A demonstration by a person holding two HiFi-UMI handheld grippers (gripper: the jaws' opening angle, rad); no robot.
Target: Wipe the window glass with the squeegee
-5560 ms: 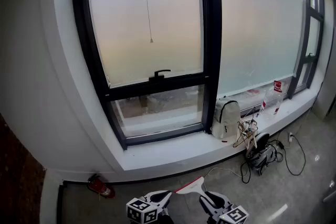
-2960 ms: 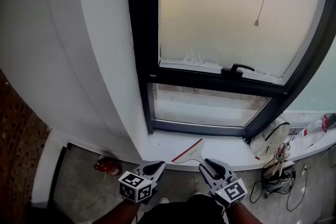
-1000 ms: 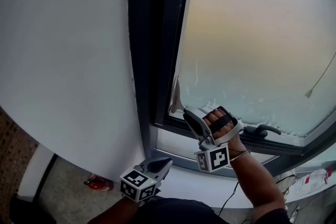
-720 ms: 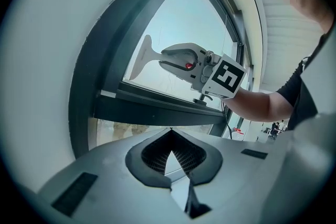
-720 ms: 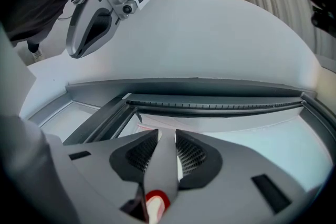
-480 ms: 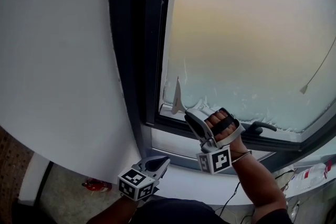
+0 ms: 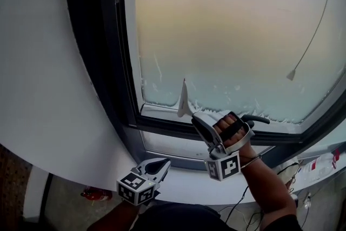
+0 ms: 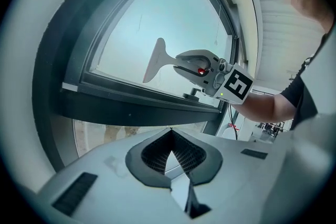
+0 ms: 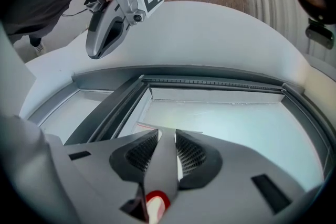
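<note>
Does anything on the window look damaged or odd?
Yes: the frosted window glass has a ragged white fringe along its bottom edge, beside the squeegee. Residue or peeling film, I cannot tell.

We see a white squeegee [image 7: 184,101], with a red patch on its handle. The right gripper [image 7: 195,118] around it is light grey with black ribbed pads, and its cube bears black-and-white square markers. The left gripper [image 7: 162,162], below the squeegee, has the same colours. Behind the blade, the window glass [image 7: 227,30] is frosted: a warm yellow band above it, pale blue-green at its level. The window frame [image 7: 108,62] left of the blade is black and the wall [image 7: 38,62] beyond is white.
</note>
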